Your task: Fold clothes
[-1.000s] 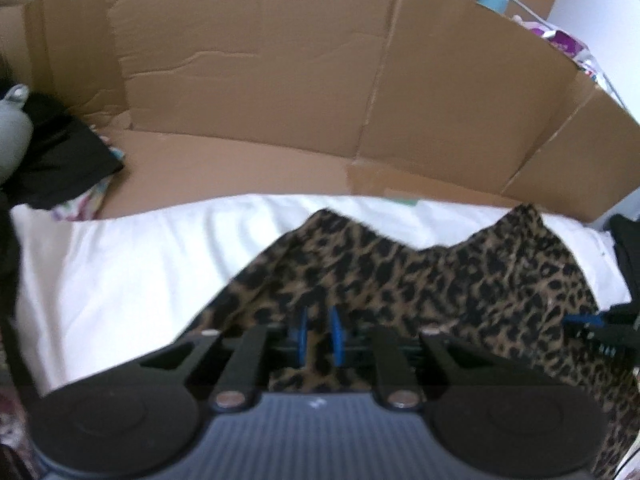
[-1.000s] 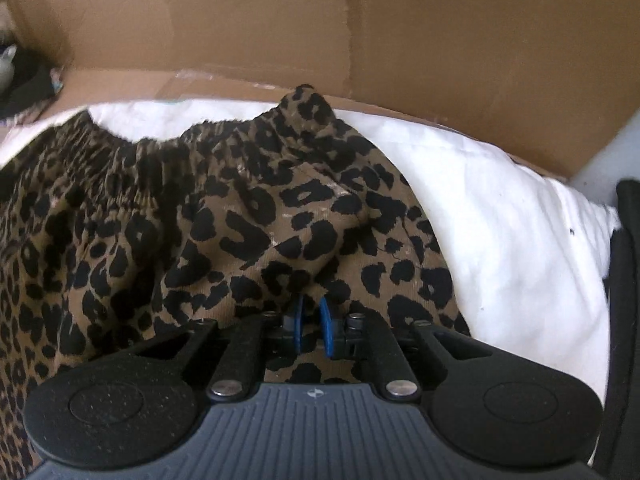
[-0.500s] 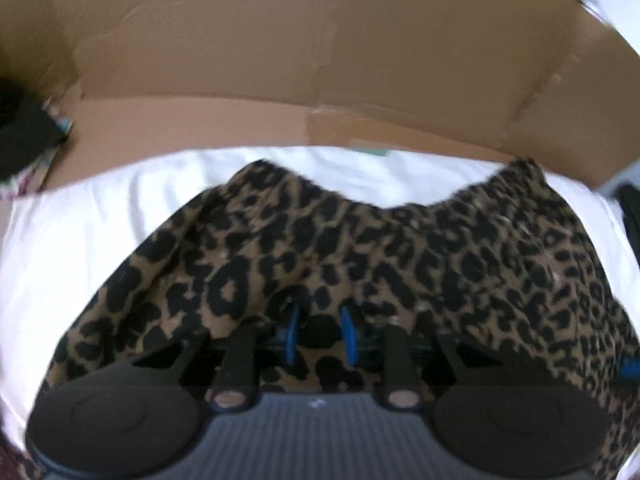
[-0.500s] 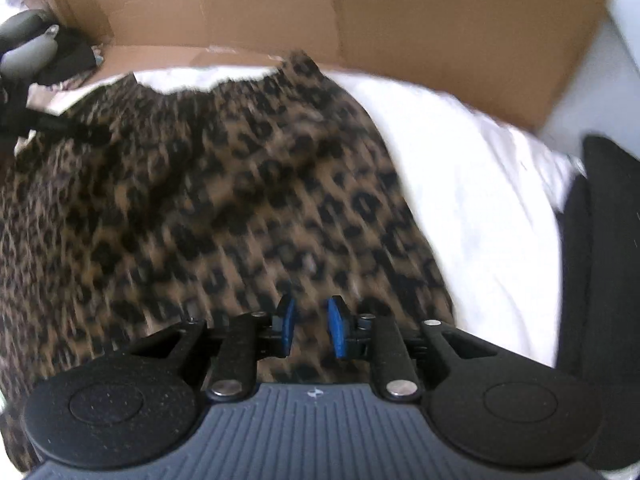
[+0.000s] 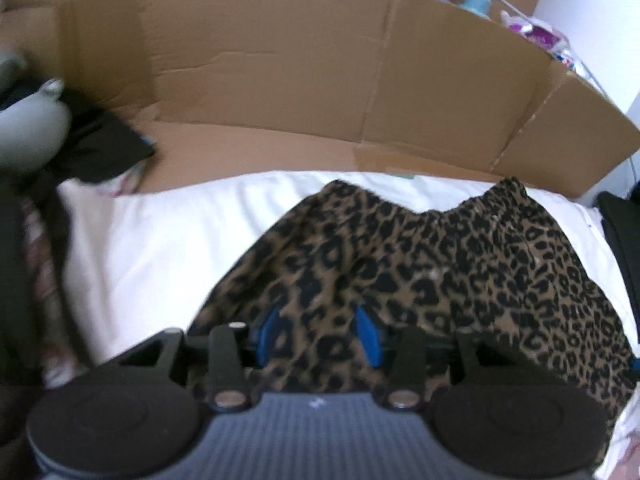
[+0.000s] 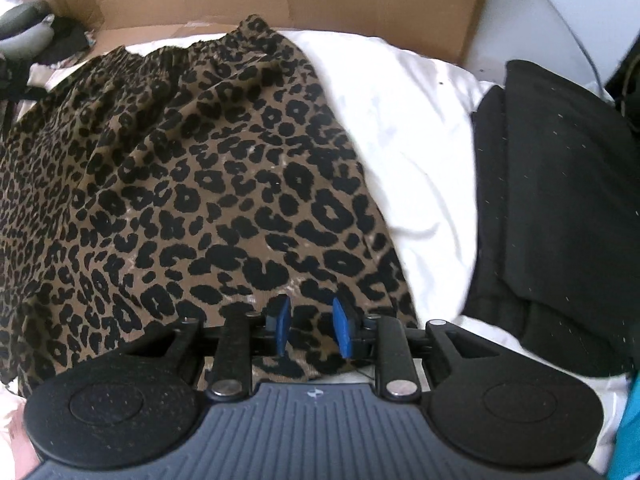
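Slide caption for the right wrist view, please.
Right gripper, jaws opening, above the near edge of a leopard-print garment spread on a white sheet.

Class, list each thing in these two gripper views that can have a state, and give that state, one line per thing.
Leopard-print garment: spread on the white sheet, wrinkled, elastic waistband at the far end.
White sheet: creased.
Left gripper: jaws opening, cloth between them.
Right gripper: jaws opening over the near hem.
Cardboard box: flattened open, panels upright.
Black cloth: folded.

I note: skirt (image 6: 224, 184) brown with black leopard spots; sheet (image 6: 400, 120) white; cardboard (image 5: 280, 72) tan; folded garment (image 6: 568, 200) black.
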Action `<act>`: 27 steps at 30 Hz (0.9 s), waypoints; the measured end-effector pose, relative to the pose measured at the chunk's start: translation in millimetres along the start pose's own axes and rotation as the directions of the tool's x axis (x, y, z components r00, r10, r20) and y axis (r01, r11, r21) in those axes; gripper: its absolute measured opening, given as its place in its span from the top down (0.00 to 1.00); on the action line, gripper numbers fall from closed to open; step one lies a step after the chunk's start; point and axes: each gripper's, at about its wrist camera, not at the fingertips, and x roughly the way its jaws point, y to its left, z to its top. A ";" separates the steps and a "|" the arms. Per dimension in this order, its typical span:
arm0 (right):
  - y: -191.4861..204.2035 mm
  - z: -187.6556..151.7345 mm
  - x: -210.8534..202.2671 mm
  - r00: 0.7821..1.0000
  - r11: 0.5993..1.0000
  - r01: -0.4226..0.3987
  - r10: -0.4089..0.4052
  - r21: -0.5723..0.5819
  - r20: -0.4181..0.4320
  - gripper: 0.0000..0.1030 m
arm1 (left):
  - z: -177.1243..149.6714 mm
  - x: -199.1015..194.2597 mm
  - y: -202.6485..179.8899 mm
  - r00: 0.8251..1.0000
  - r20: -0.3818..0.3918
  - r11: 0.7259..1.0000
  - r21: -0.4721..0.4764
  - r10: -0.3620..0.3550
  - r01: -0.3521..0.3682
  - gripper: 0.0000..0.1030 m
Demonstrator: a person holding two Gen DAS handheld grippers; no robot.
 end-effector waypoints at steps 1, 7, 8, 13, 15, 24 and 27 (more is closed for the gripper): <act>0.0 -0.6 -1.0 1.000 1.000 -0.002 0.002 0.006 0.004 0.71 | -4.7 -7.8 6.6 1.000 0.005 1.000 -0.007 0.005 -0.005 0.55; 3.0 -8.8 -1.7 0.999 0.999 -0.044 0.044 0.012 0.017 0.68 | -34.2 -50.3 42.2 0.998 0.061 0.998 -0.059 0.027 -0.023 0.55; 4.1 -11.3 1.4 0.999 0.999 -0.039 0.039 0.002 0.005 0.68 | -40.0 -55.8 47.6 0.997 0.063 0.997 -0.070 0.033 -0.029 0.55; -4.8 -27.5 18.6 0.997 1.000 -0.003 0.004 0.012 -0.072 0.68 | -75.0 -72.2 69.9 0.996 0.039 0.993 -0.094 0.080 -0.076 0.55; -8.3 -32.3 18.5 0.997 1.000 0.019 -0.019 0.001 -0.080 0.68 | -89.2 -76.5 78.2 0.996 0.031 0.991 -0.105 0.088 -0.085 0.56; -11.2 -37.3 0.2 0.996 0.999 0.038 -0.037 0.010 -0.079 0.68 | -136.8 -87.7 103.3 0.991 -0.017 0.981 -0.143 0.130 -0.131 0.56; -11.5 -35.7 -6.2 0.997 0.999 0.028 -0.026 0.021 -0.069 0.68 | -144.8 -93.0 107.7 0.990 -0.019 0.980 -0.139 0.140 -0.142 0.56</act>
